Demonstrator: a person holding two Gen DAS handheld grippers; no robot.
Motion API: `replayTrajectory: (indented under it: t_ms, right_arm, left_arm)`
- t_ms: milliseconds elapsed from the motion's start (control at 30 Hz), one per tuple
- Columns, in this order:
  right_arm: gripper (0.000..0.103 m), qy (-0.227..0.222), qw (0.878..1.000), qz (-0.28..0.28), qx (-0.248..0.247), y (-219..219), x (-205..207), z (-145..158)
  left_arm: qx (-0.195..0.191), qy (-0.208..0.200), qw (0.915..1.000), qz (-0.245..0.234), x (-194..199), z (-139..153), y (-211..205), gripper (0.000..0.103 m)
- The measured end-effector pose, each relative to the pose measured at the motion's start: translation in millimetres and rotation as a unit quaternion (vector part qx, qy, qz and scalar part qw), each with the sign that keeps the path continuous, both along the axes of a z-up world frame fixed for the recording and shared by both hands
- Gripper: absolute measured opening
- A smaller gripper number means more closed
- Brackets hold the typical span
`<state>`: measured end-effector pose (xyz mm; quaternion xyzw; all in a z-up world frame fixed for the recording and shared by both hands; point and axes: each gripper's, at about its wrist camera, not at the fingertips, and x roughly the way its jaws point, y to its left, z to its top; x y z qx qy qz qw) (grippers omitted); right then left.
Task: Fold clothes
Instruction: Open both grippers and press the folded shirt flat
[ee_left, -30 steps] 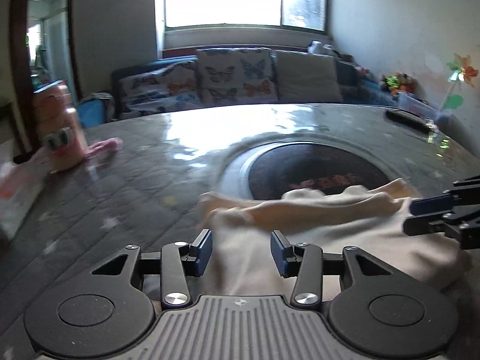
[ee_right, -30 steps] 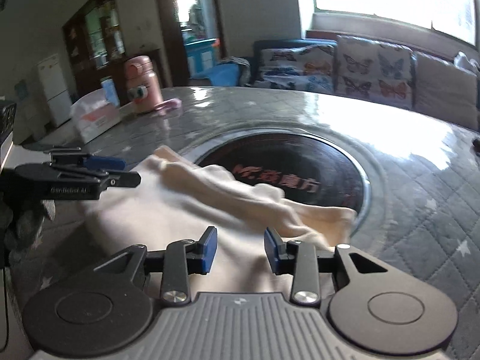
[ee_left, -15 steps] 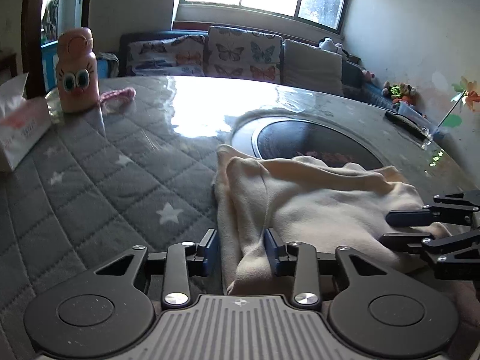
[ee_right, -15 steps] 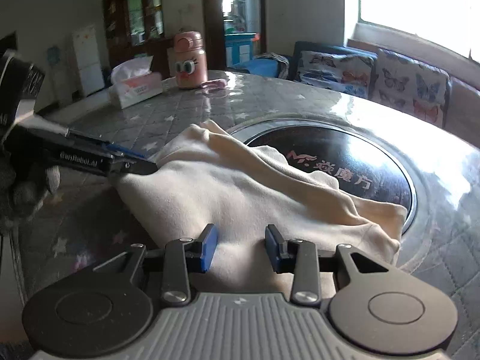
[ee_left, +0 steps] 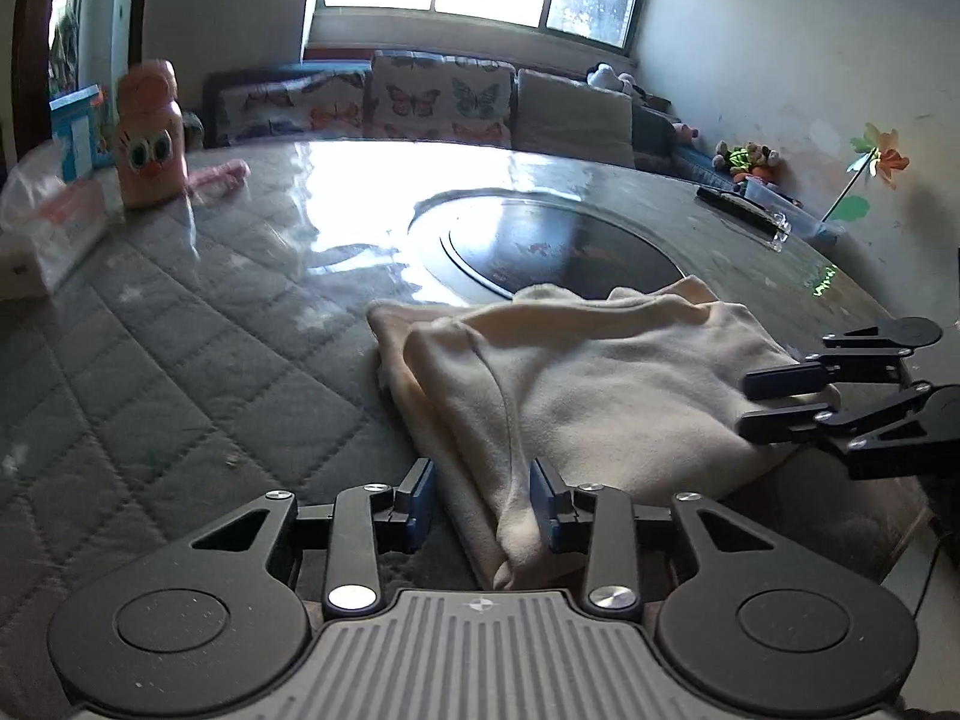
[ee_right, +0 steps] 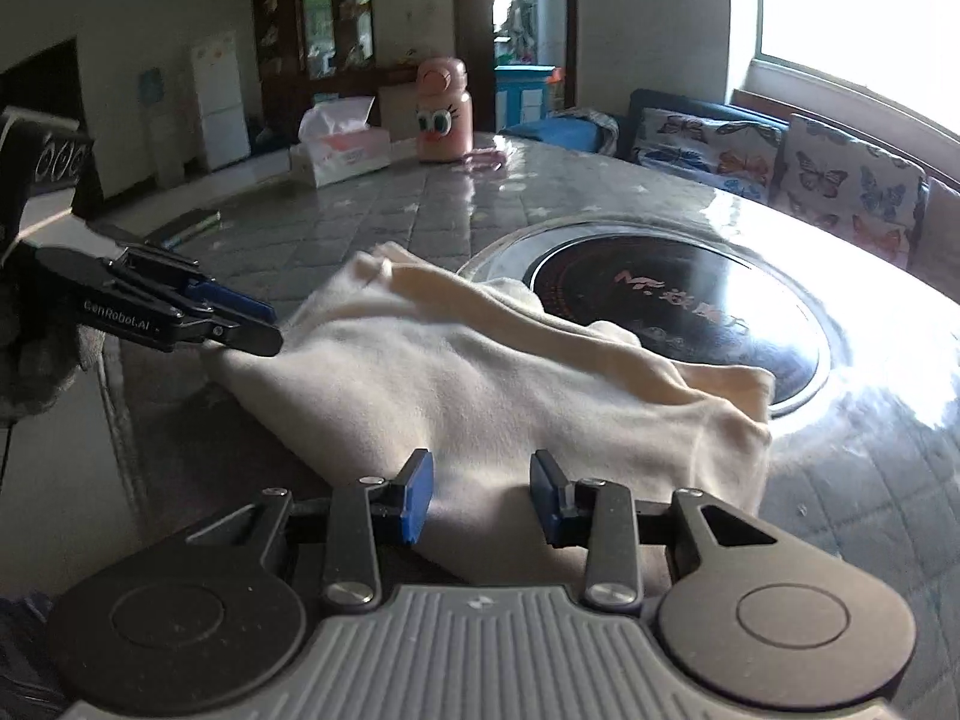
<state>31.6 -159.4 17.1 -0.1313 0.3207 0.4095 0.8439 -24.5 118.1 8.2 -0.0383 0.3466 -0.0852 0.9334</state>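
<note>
Cream garment on the round desk, a tool at each near corner

The cream garment (ee_left: 600, 384) lies bunched on the quilted desk (ee_left: 180, 360), overlapping its dark centre disc (ee_left: 558, 246). The left tool (ee_left: 483, 501), jaws opening, straddles a fold; the right tool (ee_right: 480, 492) stands narrow over the hem, neither visibly pinching.

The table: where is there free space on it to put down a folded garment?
Free: the quilted cover between the cream garment and the pink bottle. Crowded: beside that bottle, with the tissue box, and the near edge, where both grippers work.
</note>
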Motion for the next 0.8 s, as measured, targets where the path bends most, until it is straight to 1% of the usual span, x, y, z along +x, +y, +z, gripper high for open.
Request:
replayTrajectory:
  t_ms: [33, 133, 233, 300, 400, 467, 533, 667, 767, 800]
  right_arm:
    - [0.036, -0.001, 1.0, -0.006, 0.006, -4, -2, 2]
    - [0.036, 0.004, 0.999, -0.043, 0.031, -22, -2, 10]
    - [0.036, 0.015, 0.997, -0.067, 0.035, -34, -1, 5]
    - [0.036, 0.025, 0.996, -0.076, 0.041, -40, 0, -1]
    - [0.037, 0.036, 0.994, -0.083, 0.056, -46, 0, -8]
    - [0.038, 0.035, 0.995, -0.081, 0.053, -45, -1, -6]
    - [0.043, 0.028, 0.996, -0.071, 0.049, -43, -2, -1]
    - [0.048, 0.013, 0.995, -0.071, 0.063, -38, 4, 7]
    - [0.048, 0.024, 0.995, -0.075, 0.063, -32, 16, 0]
    - [0.048, 0.034, 0.995, -0.075, 0.053, -29, 21, -5]
  left_arm:
    - [0.003, -0.009, 1.0, 0.002, -3, 4, -1, 0.043]
    - [0.004, -0.033, 0.9995, -0.001, -7, 15, -7, 0.043]
    - [0.002, -0.047, 0.9988, -0.014, -5, 18, -19, 0.044]
    - [-0.002, -0.051, 0.9983, -0.027, -2, 16, -31, 0.044]
    - [-0.009, -0.04, 0.9986, -0.034, 5, 5, -41, 0.044]
    - [0.0, -0.028, 0.999, -0.034, 7, -3, -47, 0.044]
    - [0.009, -0.028, 0.999, -0.033, 5, -8, -49, 0.047]
    - [0.006, -0.027, 0.9992, -0.029, 3, -8, -48, 0.05]
    - [0.005, -0.027, 0.9993, -0.027, 3, -6, -46, 0.05]
    - [0.006, -0.028, 0.9992, -0.026, 3, -5, -46, 0.05]
